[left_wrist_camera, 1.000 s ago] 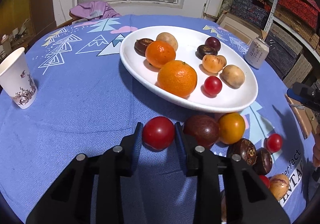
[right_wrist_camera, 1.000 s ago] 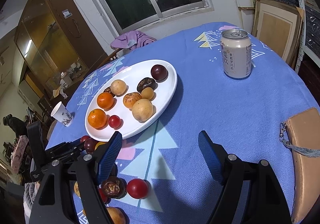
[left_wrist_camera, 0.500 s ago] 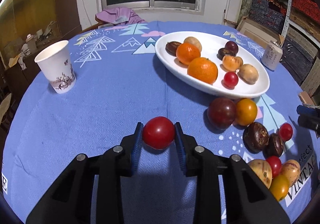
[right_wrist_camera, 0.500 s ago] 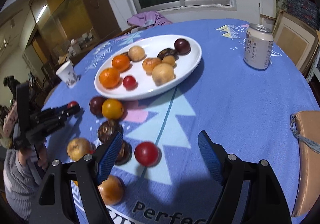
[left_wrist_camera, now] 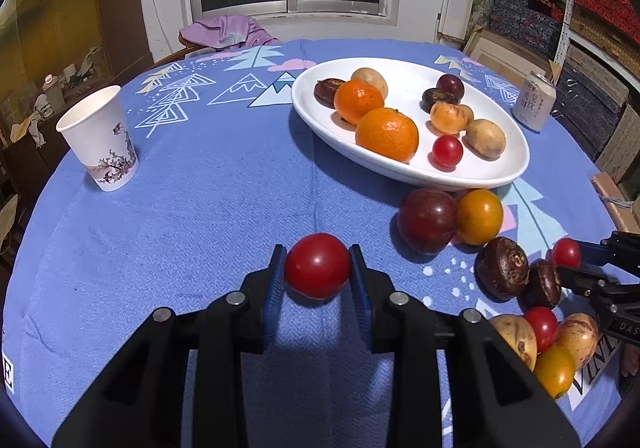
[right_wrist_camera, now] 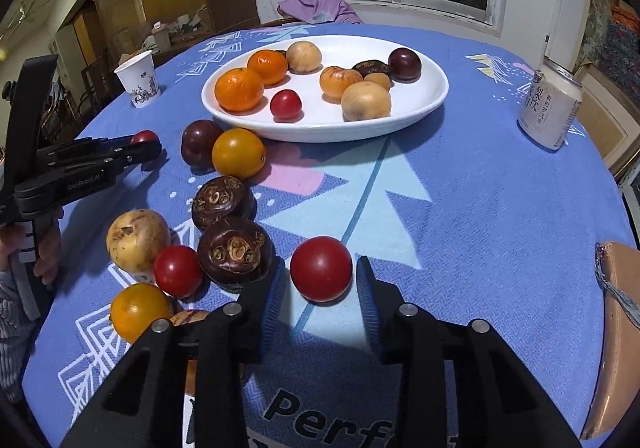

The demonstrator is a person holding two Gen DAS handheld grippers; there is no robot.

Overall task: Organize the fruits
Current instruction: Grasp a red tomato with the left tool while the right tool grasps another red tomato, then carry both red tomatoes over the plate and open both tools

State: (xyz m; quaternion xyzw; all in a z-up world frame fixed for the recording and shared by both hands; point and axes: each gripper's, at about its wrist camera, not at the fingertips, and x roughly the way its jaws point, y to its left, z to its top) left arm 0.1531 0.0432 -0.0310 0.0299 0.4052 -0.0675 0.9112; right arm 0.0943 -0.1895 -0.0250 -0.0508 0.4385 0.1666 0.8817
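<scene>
Right gripper [right_wrist_camera: 320, 280], spread wide a second ago, has dropped over a small round red tomato [right_wrist_camera: 321, 268] on the blue cloth; jaws closing, tomato between, narrow gaps visible. Left gripper [left_wrist_camera: 318, 268] pinches another red tomato [left_wrist_camera: 317, 265]. Next stop likely the white oval plate [right_wrist_camera: 420, 108] beyond

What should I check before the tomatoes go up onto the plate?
1. The left gripper is shut on the carried tomato: ok.
2. The right gripper grips the table tomato: not ok. Its jaws are closing with the tomato between them, and a gap shows at each pad.
3. The white plate has bare room left: ok.
4. The water chestnut is clear of the right gripper's finger: cannot tell. It sits right beside it.
</scene>
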